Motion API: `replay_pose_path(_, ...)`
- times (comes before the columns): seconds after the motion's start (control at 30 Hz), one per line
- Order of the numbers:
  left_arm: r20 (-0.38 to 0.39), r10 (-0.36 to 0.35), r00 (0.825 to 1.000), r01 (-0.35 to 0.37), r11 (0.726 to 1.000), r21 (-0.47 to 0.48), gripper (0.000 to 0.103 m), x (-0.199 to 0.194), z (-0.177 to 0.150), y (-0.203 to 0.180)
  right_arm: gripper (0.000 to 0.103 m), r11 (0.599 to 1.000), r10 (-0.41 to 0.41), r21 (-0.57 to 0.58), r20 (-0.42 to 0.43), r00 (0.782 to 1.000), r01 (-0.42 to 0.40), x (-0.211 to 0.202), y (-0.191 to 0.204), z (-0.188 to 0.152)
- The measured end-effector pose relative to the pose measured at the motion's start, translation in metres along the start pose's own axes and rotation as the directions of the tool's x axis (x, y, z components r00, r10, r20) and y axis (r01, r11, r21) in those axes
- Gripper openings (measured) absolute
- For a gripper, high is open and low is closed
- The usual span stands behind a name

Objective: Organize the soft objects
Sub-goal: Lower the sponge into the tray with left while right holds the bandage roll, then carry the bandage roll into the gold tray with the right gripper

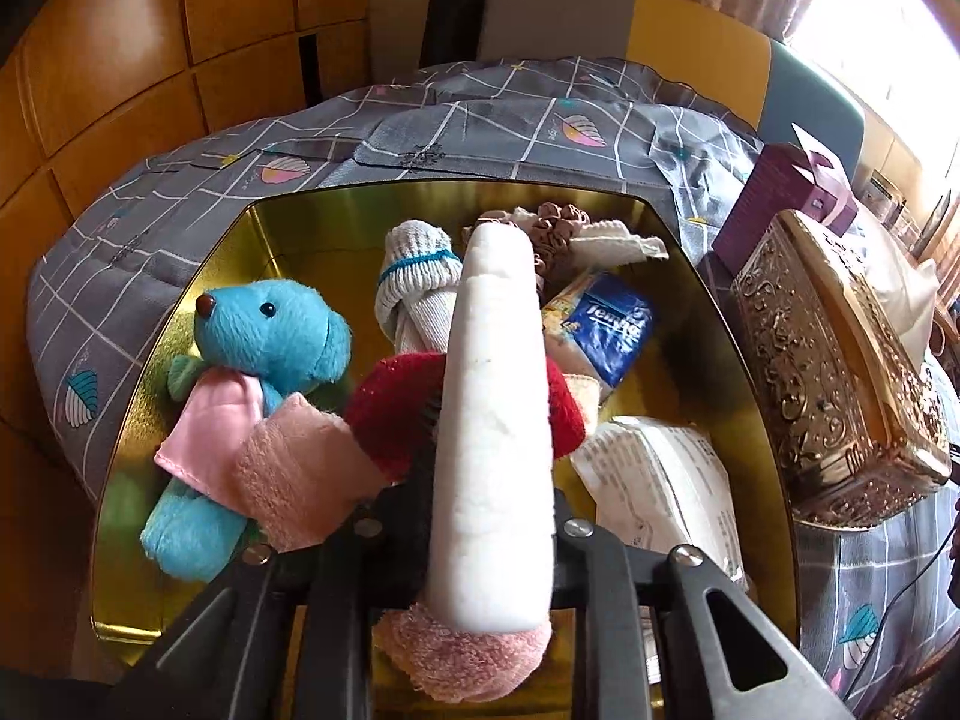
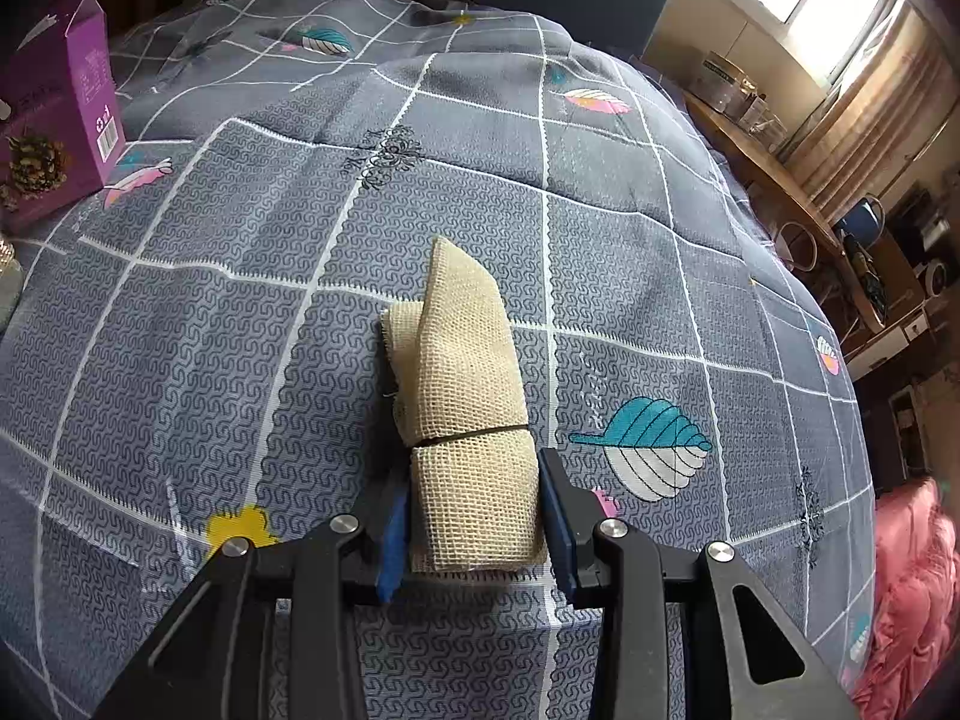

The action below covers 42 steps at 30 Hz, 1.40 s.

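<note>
My left gripper [image 1: 489, 432] hangs over a gold tin [image 1: 180, 312] with a long white foam bar [image 1: 492, 360] upright between its jaws, and the black pads lie against the bar's sides. In the tin lie a blue plush bear [image 1: 276, 324], pink towels [image 1: 300, 474], a red cloth [image 1: 390, 402], rolled white socks [image 1: 414, 294], a brown scrunchie [image 1: 558, 222] and tissue packs [image 1: 612, 324]. My right gripper [image 2: 474, 480] is shut on a folded burlap roll [image 2: 468, 372] tied with a dark band, above the grey checked bed cover [image 2: 600, 240].
An ornate gold box [image 1: 834, 372] and a purple carton [image 1: 780, 204] stand right of the tin. The purple carton [image 2: 60, 102] also shows far left in the right wrist view. A cluttered wooden shelf [image 2: 780, 168] and pink bedding [image 2: 912, 588] lie to the right.
</note>
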<state>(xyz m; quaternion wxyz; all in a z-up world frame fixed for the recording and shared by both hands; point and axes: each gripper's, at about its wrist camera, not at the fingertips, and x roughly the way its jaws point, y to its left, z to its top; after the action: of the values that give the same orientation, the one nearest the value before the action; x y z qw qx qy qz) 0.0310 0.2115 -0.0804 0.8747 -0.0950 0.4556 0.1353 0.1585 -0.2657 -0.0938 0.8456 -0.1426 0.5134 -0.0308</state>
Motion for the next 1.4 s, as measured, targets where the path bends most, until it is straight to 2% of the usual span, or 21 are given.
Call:
replay_pose_path(0.2, 0.001, 0.001, 1.000, -0.001, 1.000, 0.016, 0.026, -0.005, -0.005, -0.004, 0.038, 1.000, 0.005, 0.018, -0.006, 1.000, -0.005, 0.001, -0.001, 0.001)
replay_pose_path(0.3, 0.007, -0.013, 1.000, 0.013, 1.000, 0.022, 0.030, -0.009, -0.006, -0.005, 0.037, 0.999, 0.008, 0.033, -0.010, 1.000, -0.007, 0.002, 0.000, 0.002)
replay_pose_path(0.47, 0.014, -0.033, 0.999, 0.033, 0.999, 0.030, 0.031, -0.015, -0.007, -0.008, 0.036, 0.997, 0.022, 0.076, -0.031, 0.999, -0.020, 0.004, -0.003, 0.003)
replay_pose_path(0.67, 0.040, -0.051, 0.998, 0.050, 0.998, 0.040, 0.035, -0.023, -0.006, -0.007, 0.036, 0.988, 0.080, 0.139, -0.064, 0.995, -0.071, 0.000, -0.004, 0.006)
replay_pose_path(1.0, 0.065, -0.077, 0.995, 0.072, 0.995, 0.066, 0.039, -0.033, -0.008, -0.010, 0.037, 0.974, 0.219, 0.064, -0.036, 0.975, -0.217, -0.021, 0.065, 0.007)
replay_pose_path(1.1, 0.075, -0.078, 0.994, 0.073, 0.995, 0.073, 0.040, -0.036, -0.008, -0.010, 0.037, 0.977, 0.209, 0.032, -0.015, 0.978, -0.209, -0.025, 0.085, 0.005)
replay_pose_path(1.23, 0.092, -0.074, 0.993, 0.067, 0.994, 0.085, 0.041, -0.043, -0.008, -0.010, 0.037, 0.977, 0.202, 0.060, 0.016, 0.979, -0.202, -0.024, 0.088, 0.002)
replay_pose_path(1.4, 0.101, -0.078, 0.992, 0.070, 0.994, 0.086, 0.041, -0.047, -0.008, -0.007, 0.037, 0.969, 0.225, 0.107, -0.010, 0.974, -0.222, -0.024, 0.079, 0.016)
